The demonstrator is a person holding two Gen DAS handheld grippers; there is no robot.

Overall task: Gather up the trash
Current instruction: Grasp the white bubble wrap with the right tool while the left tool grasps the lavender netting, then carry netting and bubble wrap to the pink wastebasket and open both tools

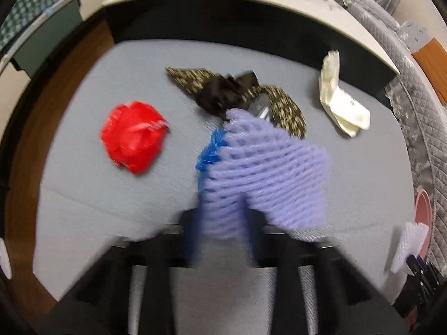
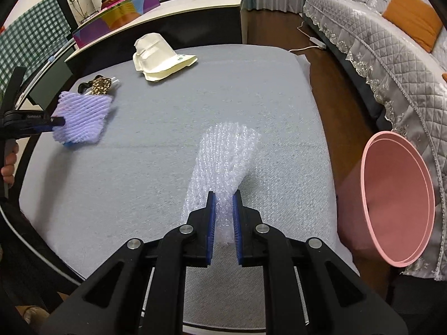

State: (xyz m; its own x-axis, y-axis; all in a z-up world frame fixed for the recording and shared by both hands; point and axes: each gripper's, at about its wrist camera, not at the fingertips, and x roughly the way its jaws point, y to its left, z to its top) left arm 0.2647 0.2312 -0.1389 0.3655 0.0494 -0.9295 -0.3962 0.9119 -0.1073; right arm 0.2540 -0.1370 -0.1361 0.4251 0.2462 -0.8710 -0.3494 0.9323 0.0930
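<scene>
**Both grippers loaded, foam nets held**

Left gripper (image 1: pixel 223 223) is seen closed on a purple foam net (image 1: pixel 262 173); its fingertips are blurred and partly hidden. Right gripper (image 2: pixel 223 209) is clamped on a white foam net (image 2: pixel 223 162), the pink bin (image 2: pixel 396 209) right of its fingers.

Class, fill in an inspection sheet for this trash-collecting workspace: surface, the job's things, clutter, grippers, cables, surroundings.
Surface: grey fabric-covered table.
Job's things: purple foam fruit net, white foam net, crumpled red plastic bag, cream paper wrapper, and a round pink bin beside the table.
Clutter: black and gold patterned wrapper, partly under the purple net.
Grippers: left gripper shut on the purple net; right gripper with jaws shut on the white net.
Cables: white cord and power strip on the floor.
Surroundings: sofa with grey quilted cover, low cabinet.
</scene>
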